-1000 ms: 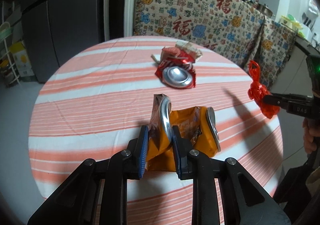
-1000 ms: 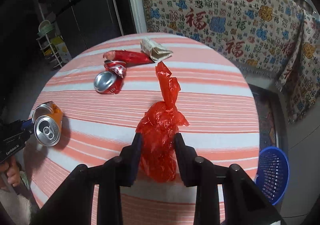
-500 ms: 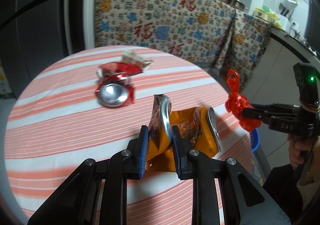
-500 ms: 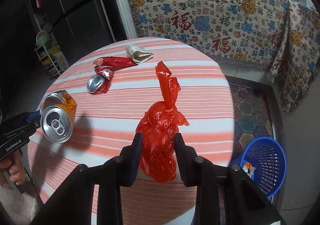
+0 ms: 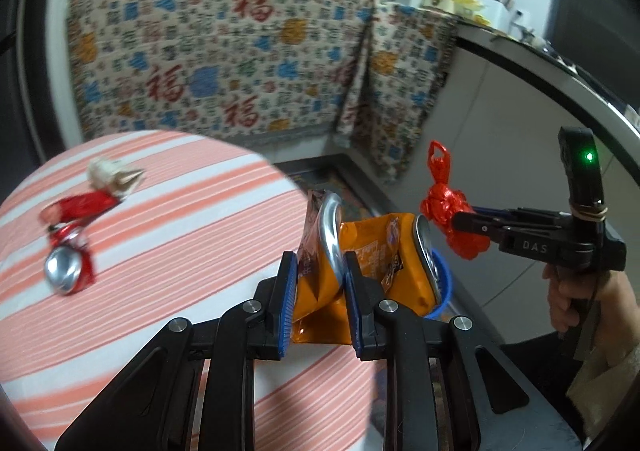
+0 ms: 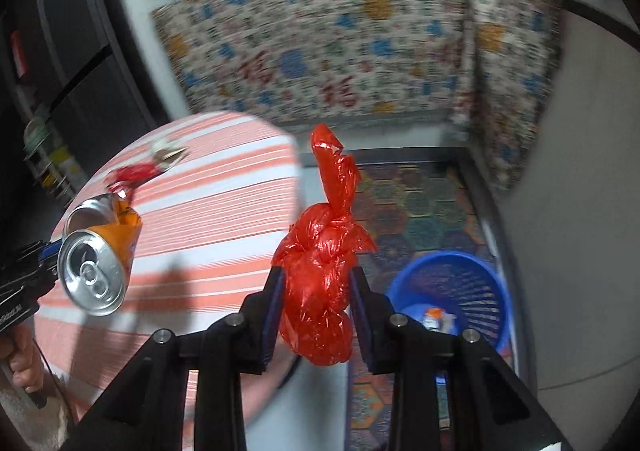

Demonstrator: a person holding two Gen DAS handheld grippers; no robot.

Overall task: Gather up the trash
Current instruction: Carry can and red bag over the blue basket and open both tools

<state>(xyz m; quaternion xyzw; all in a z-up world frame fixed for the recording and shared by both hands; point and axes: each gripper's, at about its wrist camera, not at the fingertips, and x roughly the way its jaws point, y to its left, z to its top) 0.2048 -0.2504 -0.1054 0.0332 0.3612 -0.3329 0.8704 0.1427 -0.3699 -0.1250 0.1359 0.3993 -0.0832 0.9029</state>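
My left gripper (image 5: 320, 283) is shut on a crushed orange can (image 5: 384, 263), held in the air over the right edge of the round striped table (image 5: 180, 251). In the right wrist view the same orange can (image 6: 98, 263) shows at the left, end on. My right gripper (image 6: 316, 291) is shut on a knotted red plastic bag (image 6: 320, 279), hanging over the floor past the table's edge. A blue mesh basket (image 6: 460, 291) stands on the floor just right of and below the bag, with some trash inside. The red bag (image 5: 448, 211) also shows in the left wrist view, right of the can.
On the table lie a crushed red can (image 5: 68, 267), a red wrapper (image 5: 80, 207) and a crumpled paper packet (image 5: 112, 175). A patterned cloth (image 5: 248, 59) covers the counter behind. A patterned mat (image 6: 416, 203) lies on the floor. A white cabinet (image 5: 500, 171) stands at the right.
Both grippers have swung to the right with their loads, from over the table to its right edge and beyond. The blue basket has come into view below the red bag.
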